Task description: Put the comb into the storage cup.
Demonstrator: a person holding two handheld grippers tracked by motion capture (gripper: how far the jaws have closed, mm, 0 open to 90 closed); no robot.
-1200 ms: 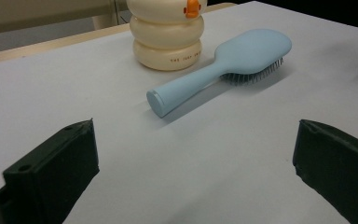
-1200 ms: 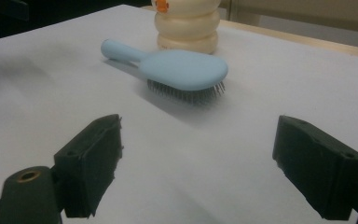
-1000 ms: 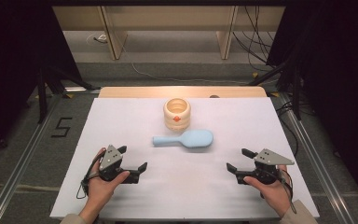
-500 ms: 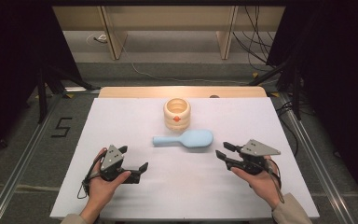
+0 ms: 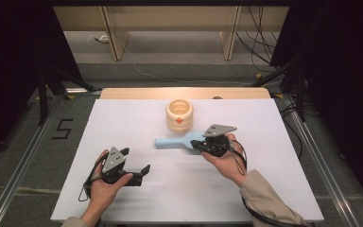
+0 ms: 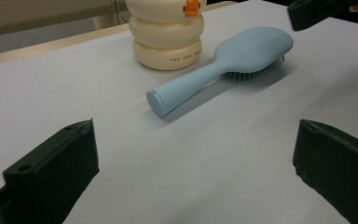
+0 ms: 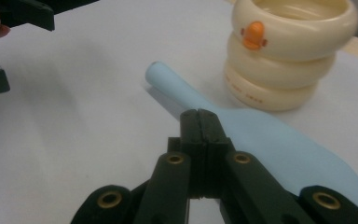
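Hairbrush (image 5: pixel 176 140) lay mid-table, bristles down, just near of the cream ringed pot (image 5: pixel 179 115), whose inside looked empty. Right gripper (image 5: pixel 194 145), jaws just pressed together on nothing, hovered over the brush head; left gripper (image 5: pixel 141 173) stayed spread, well apart.

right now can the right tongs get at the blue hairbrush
Probably yes: the right tongs sit shut over the hairbrush head with nothing between, but would need to open to grasp it.

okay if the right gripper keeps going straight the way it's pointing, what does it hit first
Most likely the blue hairbrush. The right gripper, jaws shut with nothing between them, points over the brush's paddle toward its handle. Height above the brush is hard to judge. The cream duck container sits off to the side.
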